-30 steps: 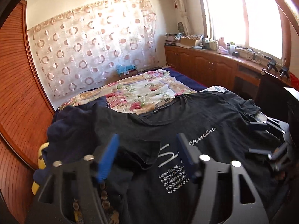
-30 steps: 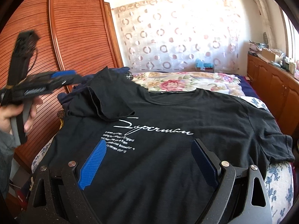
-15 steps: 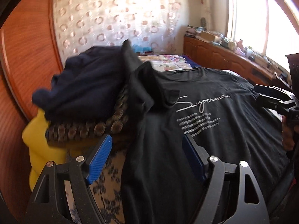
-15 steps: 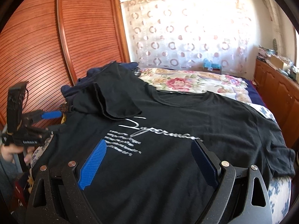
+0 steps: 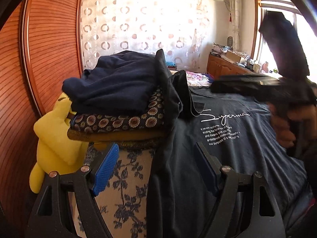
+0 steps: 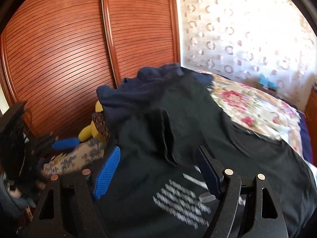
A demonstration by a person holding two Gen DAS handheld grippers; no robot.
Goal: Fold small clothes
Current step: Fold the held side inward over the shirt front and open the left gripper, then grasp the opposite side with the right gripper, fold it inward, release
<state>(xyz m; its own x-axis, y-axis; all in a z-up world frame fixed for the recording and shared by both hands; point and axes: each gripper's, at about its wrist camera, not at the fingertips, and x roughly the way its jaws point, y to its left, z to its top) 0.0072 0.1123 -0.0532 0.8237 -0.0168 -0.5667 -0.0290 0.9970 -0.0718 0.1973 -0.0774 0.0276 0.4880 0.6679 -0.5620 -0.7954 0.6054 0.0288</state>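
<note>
1. The bed carries a flowered blue-and-cream cover.
2. A black T-shirt with white lettering lies spread flat across it, one sleeve folded inward.
3. Beside the shirt sits a pile of folded clothes, touching its edge.
4. The left gripper hangs over the shirt's edge, jaws apart, pressing nothing.
5. The right gripper hovers above the sleeve, jaws closing but still apart.

Black T-shirt, chest print, white: script "Superman"; beneath, small block lines, partly legible: "e seven costume", "the purpose of". Right wrist view: same print blurred, unreadable.
</note>
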